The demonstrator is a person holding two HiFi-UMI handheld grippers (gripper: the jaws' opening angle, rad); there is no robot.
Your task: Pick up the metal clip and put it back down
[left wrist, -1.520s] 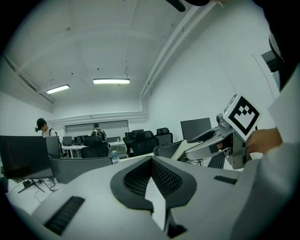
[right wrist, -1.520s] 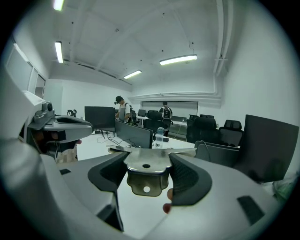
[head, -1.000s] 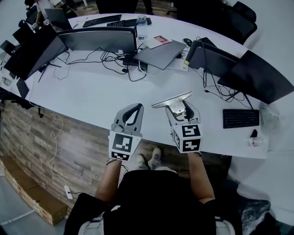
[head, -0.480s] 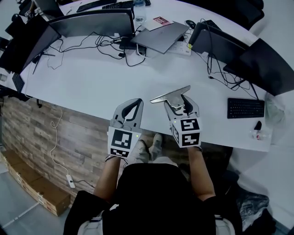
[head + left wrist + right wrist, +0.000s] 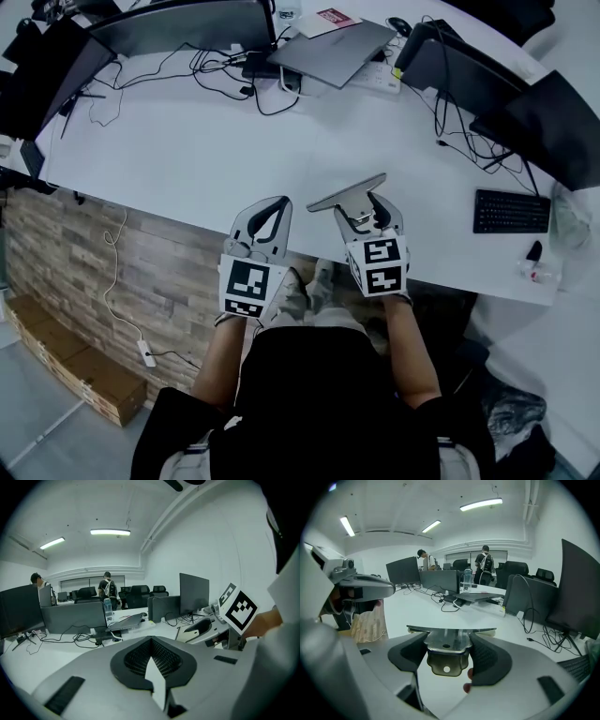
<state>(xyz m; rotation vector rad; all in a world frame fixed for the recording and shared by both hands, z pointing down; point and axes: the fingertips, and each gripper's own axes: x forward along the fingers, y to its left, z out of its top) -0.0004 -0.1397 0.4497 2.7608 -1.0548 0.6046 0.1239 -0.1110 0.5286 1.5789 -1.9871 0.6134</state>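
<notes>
The metal clip [image 5: 347, 194] is a flat silver bar with a bent tab. My right gripper [image 5: 364, 211] is shut on it and holds it in the air above the white table [image 5: 187, 159], near the front edge. In the right gripper view the tab of the clip [image 5: 445, 648] sits pinched between the two black pads, and the wide bar lies crosswise just past the tips of my right gripper [image 5: 446, 641]. My left gripper [image 5: 271, 205] hovers just left of it, shut with nothing inside. In its own view the left gripper [image 5: 151, 641] has its jaws meeting.
Monitors [image 5: 178, 28] and a grey laptop [image 5: 342, 42] with tangled cables stand along the table's far side. A black keyboard [image 5: 511, 211] lies at the right, beside another monitor [image 5: 544, 127]. Two people [image 5: 483, 566] stand far off in the room.
The head view has shifted so the table sits higher in frame. Both grippers now stand closer to the table's front edge. The right one still holds the clip.
</notes>
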